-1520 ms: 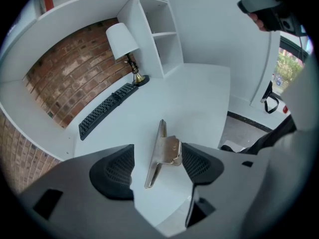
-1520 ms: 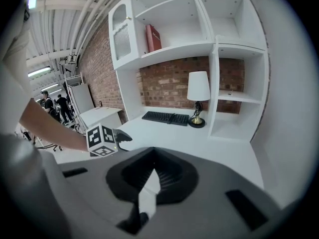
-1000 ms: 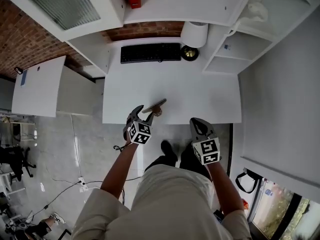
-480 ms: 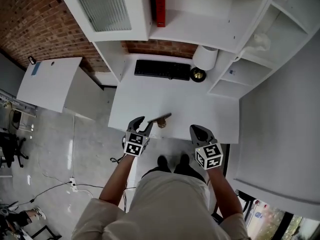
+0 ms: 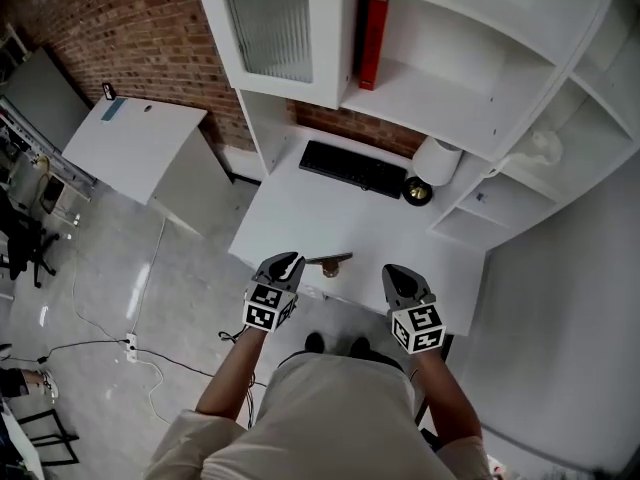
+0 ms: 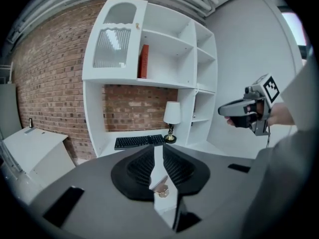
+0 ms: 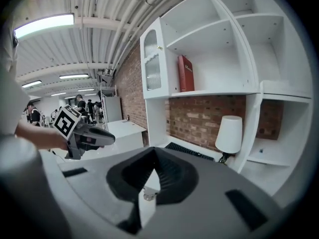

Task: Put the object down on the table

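Note:
The object (image 5: 331, 261), a small flat dark bar on a brownish-gold base, lies on the white table (image 5: 300, 218) near its front edge. My left gripper (image 5: 288, 263) hovers just left of the object and apart from it. Its jaws are closing, with only a narrow slit left and nothing between them. In the left gripper view the object (image 6: 160, 187) shows through that slit, beyond the left gripper (image 6: 157, 156). My right gripper (image 5: 396, 275) hangs at the table's front edge, to the right of the object, shut and empty.
A black keyboard (image 5: 355, 169) and a white-shaded lamp (image 5: 435, 163) stand at the back of the table. White shelves above hold a red book (image 5: 372, 40). A second white desk (image 5: 135, 138) stands to the left by the brick wall.
The left gripper's jaws have narrowed from wide apart to a slit and it now stands a little back from the object. The object stays on the table. The head view has tilted up.

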`<state>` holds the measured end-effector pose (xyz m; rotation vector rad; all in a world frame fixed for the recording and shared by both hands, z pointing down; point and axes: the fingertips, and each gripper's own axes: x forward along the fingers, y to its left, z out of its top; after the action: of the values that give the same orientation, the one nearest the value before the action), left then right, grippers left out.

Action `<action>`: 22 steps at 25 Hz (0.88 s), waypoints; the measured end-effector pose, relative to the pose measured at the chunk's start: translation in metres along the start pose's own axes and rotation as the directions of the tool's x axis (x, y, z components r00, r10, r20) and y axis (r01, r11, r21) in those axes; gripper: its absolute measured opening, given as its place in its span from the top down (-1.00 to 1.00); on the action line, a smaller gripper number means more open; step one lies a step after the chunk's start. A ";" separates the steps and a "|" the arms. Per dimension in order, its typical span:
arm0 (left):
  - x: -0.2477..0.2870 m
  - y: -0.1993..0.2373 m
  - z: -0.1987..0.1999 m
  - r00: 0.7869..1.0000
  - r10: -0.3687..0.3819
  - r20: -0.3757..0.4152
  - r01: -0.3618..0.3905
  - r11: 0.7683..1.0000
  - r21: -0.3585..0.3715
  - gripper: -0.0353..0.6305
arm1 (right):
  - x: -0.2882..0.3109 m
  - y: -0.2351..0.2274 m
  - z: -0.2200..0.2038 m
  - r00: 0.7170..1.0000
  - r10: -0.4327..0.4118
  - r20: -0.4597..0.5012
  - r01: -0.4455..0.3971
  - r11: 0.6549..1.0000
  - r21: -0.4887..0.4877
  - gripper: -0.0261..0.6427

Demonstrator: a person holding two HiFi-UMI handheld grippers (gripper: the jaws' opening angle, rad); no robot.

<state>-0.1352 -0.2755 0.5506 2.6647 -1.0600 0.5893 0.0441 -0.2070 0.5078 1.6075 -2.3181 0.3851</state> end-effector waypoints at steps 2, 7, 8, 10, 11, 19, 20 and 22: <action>-0.005 0.000 0.006 0.999 0.028 0.021 -0.027 1.000 -0.015 0.80 | -0.001 -0.001 0.008 1.000 0.024 0.007 -0.023 0.999 -0.024 0.92; -0.020 -0.005 0.027 0.996 0.061 0.067 -0.058 0.997 -0.053 0.83 | -0.007 -0.008 0.028 0.997 0.055 0.044 -0.053 0.997 -0.056 0.92; -0.023 -0.007 0.032 0.995 0.065 0.078 -0.060 0.996 -0.059 0.83 | -0.008 -0.009 0.031 0.997 0.058 0.052 -0.055 0.997 -0.058 0.92; -0.030 -0.009 0.043 0.992 0.070 0.101 -0.063 0.996 -0.068 0.87 | -0.010 -0.012 0.038 0.996 0.063 0.070 -0.058 0.996 -0.064 0.92; -0.033 -0.010 0.048 0.991 0.072 0.112 -0.065 0.996 -0.069 0.88 | -0.011 -0.013 0.041 0.995 0.065 0.079 -0.060 0.996 -0.067 0.92; -0.055 -0.012 0.075 0.981 0.076 0.180 -0.056 0.992 -0.111 0.91 | -0.024 -0.017 0.065 0.987 0.078 0.140 -0.066 0.994 -0.085 0.92; -0.055 -0.012 0.076 0.980 0.073 0.183 -0.053 0.992 -0.114 0.91 | -0.025 -0.018 0.067 0.986 0.080 0.148 -0.067 0.993 -0.093 0.92; -0.056 -0.012 0.078 0.980 0.074 0.187 -0.053 0.992 -0.114 0.91 | -0.026 -0.020 0.069 0.984 0.079 0.157 -0.063 0.993 -0.100 0.92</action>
<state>-0.1411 -0.2592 0.4553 2.6413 -1.1948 0.2808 0.0654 -0.2176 0.4354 1.5669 -2.4777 0.1632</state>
